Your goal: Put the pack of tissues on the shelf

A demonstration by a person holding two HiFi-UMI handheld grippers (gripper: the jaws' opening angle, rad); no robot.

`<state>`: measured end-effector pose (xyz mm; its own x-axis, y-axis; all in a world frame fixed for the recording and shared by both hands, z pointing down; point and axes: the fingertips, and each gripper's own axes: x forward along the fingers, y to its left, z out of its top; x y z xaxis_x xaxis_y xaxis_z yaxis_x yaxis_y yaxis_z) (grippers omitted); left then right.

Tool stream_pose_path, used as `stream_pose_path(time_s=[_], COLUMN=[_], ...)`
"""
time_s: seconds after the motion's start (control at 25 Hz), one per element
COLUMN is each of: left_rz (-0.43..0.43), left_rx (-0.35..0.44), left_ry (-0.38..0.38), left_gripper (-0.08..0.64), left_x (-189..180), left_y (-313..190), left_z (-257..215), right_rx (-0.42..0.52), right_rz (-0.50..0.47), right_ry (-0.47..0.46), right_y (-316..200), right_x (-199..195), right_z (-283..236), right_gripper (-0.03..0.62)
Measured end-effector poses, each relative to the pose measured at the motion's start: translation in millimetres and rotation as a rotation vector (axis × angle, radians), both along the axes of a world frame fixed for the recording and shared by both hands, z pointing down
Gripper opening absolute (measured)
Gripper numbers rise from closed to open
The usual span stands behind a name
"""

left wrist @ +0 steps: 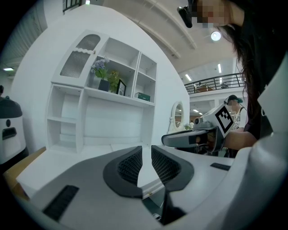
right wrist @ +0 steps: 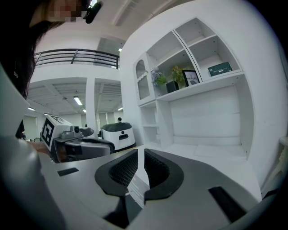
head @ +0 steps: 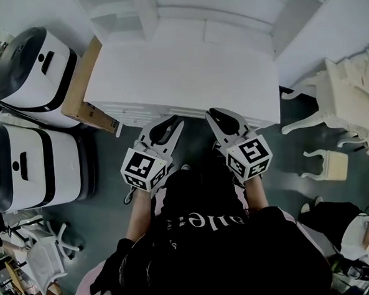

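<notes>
2 white machines (head: 33,72) beside cardboard box (head: 81,88).

We log: shelf unit (head: 132,10) at back of desk (head: 180,81) | cardboard box (head: 81,88) against desk's left, far machine (head: 33,69) and near machine (head: 30,165) beyond it | carved furniture (head: 350,96) to the right | plant (left wrist: 101,72) left of frame (left wrist: 121,87), same compartment.

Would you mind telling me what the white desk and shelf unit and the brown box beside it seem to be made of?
The white desk and shelf unit looks like painted wood or board: matt, smooth, flat panels with no grain showing. The brown box is probably cardboard: dull tan faces and crisp folded edges.
</notes>
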<state>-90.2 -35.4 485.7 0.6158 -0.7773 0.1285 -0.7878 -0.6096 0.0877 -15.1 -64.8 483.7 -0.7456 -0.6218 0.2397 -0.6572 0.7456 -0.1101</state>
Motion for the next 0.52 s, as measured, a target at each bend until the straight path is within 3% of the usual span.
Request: stream_pose_path(time_s=[0.52], left_rz=[0.000], left_rx=[-0.032], left_ry=[-0.002], left_gripper=[0.074], left_x=[-1], left_y=[-1], left_z=[13], right_rx=[0.041], right_rz=[-0.006], right_ry=[-0.029], right_y=[2], right_x=[2], right_z=[-25], right_gripper=[0.072])
